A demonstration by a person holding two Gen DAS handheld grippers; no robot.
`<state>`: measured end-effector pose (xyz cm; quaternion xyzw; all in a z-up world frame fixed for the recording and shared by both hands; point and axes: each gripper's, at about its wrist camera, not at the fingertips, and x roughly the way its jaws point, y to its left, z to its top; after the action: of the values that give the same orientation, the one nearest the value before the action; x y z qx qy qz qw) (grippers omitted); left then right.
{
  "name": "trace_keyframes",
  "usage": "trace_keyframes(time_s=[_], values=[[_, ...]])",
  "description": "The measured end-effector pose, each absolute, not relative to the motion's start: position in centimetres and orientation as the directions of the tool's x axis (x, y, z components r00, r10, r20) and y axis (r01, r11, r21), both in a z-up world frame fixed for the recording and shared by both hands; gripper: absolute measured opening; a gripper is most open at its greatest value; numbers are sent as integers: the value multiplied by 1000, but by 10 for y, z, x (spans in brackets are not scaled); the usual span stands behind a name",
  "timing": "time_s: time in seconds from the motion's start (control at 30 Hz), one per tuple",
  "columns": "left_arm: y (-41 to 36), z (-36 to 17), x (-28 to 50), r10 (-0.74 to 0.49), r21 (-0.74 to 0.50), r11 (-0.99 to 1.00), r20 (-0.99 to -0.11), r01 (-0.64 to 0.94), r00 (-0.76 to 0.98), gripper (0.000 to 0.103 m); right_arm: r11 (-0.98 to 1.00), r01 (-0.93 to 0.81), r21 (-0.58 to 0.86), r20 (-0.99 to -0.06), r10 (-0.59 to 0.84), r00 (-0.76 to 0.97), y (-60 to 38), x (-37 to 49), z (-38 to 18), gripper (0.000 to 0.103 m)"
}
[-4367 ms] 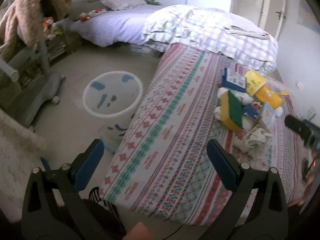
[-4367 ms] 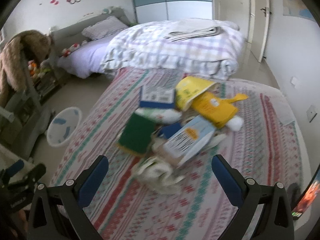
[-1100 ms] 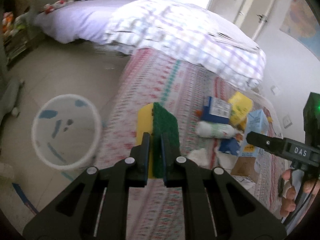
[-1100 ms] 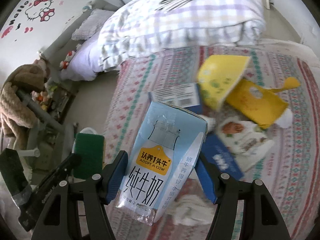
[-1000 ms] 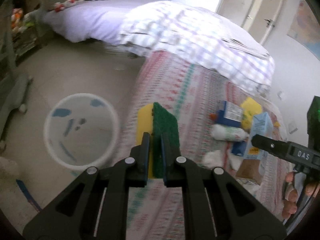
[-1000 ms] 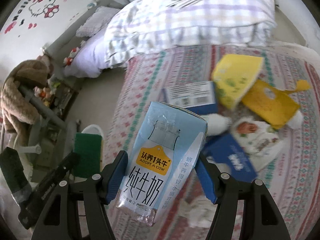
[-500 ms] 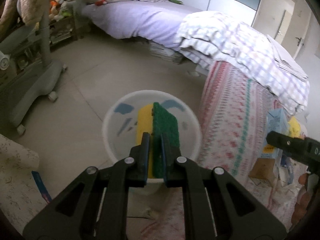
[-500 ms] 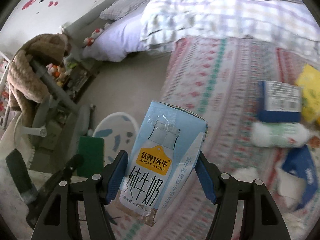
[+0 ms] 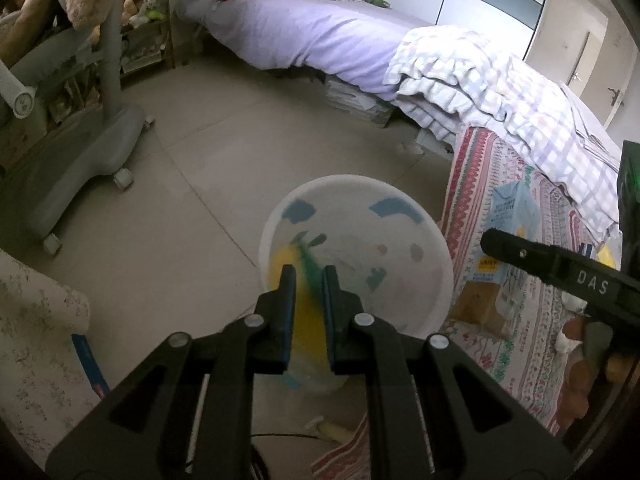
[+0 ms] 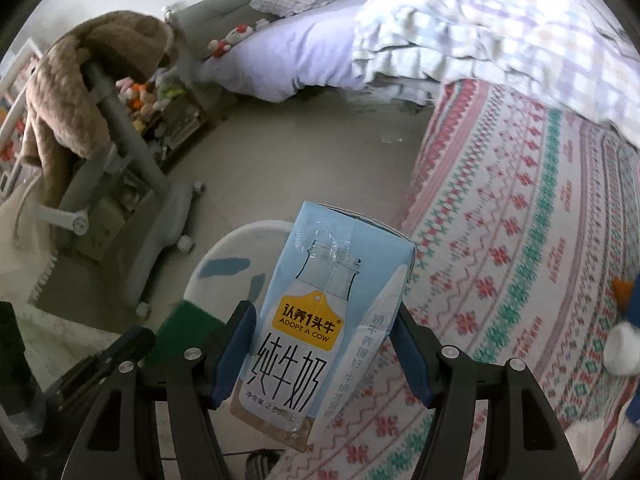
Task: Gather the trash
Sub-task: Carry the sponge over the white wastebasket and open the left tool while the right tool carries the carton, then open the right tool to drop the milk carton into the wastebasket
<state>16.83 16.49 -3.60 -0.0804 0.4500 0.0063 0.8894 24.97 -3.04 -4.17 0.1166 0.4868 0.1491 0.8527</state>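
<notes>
My left gripper (image 9: pixel 309 282) hangs over the white trash bin (image 9: pixel 424 228) on the floor. The yellow and green sponge (image 9: pixel 306 284) is a blur between and below its fingers, dropping into the bin; the jaws stand slightly parted. My right gripper (image 10: pixel 322 344) is shut on a light blue milk carton (image 10: pixel 332 312), held above the bin's rim (image 10: pixel 240 236) by the bed edge. The carton also shows in the left wrist view (image 9: pixel 506 216). The green sponge face shows in the right wrist view (image 10: pixel 188 326).
A patterned bedspread (image 10: pixel 520 220) lies to the right with a white bottle (image 10: pixel 622 346) on it. A grey wheeled stand (image 9: pixel 80 148) with a brown blanket stands left. A purple bed (image 9: pixel 304 36) and checked quilt (image 9: pixel 500 92) are behind.
My left gripper carried the sponge from the bed to over the bin and its jaws eased apart; the sponge is slipping down. My right gripper brought the carton toward the bin.
</notes>
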Motion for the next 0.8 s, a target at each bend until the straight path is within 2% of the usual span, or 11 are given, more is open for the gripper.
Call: trace_keyframes(time_s=[0.1,0.17,0.23,0.33,0.43,0.5,0.53,0.8], values=[[172,-37,168,-52,-138,985,-811,-104,582,33,925,-140,352,-790,374,485,-28,253,-43,68],[177,-35,165,-17,-118,984,-809,-134,588,62,924,-138,356,-792,377,481,-25,256,-47,68],[183,-33,163,11,-109,980,-804,-166,594,73,929,-133,346,-798,366,480,-24,258,-50,69],[188,-32,161,24,-101,979,-808,-179,589,75,925,-130,357,-795,374,477,-24,260,-52,69],[190,-32,159,56,-72,979,-809,-193,585,83,918,-132,374,-784,389,483,-23,260,-52,70],[189,-32,157,74,-56,978,-809,-201,584,88,909,-135,394,-775,408,483,-24,260,-51,82],[189,-31,156,77,-52,978,-810,-202,581,90,910,-131,394,-771,404,492,-26,259,-48,83],[177,-20,147,63,-50,984,-805,-173,591,94,932,-161,325,-770,359,528,-38,236,-18,84]])
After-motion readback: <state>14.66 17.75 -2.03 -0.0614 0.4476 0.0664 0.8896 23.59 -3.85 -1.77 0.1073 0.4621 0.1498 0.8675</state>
